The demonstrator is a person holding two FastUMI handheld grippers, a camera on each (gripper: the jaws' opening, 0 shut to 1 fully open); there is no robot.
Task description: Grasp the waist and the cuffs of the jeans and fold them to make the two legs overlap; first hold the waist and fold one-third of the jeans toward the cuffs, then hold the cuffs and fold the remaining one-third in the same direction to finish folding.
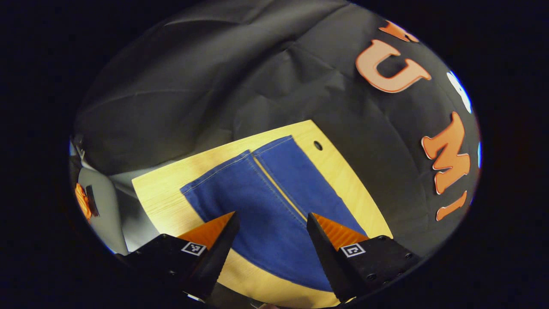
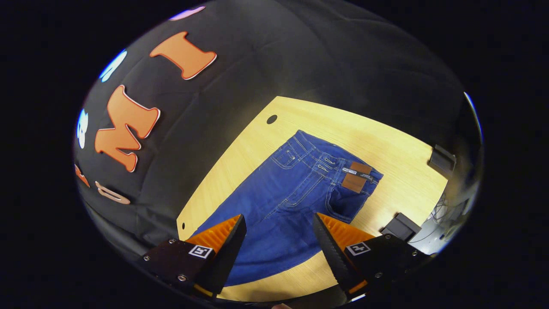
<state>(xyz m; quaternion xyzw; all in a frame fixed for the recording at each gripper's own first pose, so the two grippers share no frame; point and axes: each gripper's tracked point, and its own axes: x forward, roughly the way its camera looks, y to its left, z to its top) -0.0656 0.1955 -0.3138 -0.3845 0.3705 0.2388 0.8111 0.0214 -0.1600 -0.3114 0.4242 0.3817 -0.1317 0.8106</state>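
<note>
Blue jeans lie flat on a light wooden table. In the left gripper view the two legs (image 1: pixel 266 201) lie one over the other, cuffs (image 1: pixel 240 161) at the far end with a yellow seam between them. My left gripper (image 1: pixel 271 223) hovers open above the legs, nothing between its fingers. In the right gripper view the waist (image 2: pixel 330 161) with a brown leather patch (image 2: pixel 356 177) points away, and the seat of the jeans (image 2: pixel 279 214) spreads toward me. My right gripper (image 2: pixel 279 225) is open above the jeans and holds nothing.
The wooden table (image 1: pixel 339 171) has a small dark hole (image 1: pixel 318 145) near the cuffs and another hole (image 2: pixel 271 119) beyond the waist. Black clamps (image 2: pixel 441 159) sit on the table's far edge, a second one (image 2: pixel 401 226) nearer. The black cloth wall runs close alongside the table.
</note>
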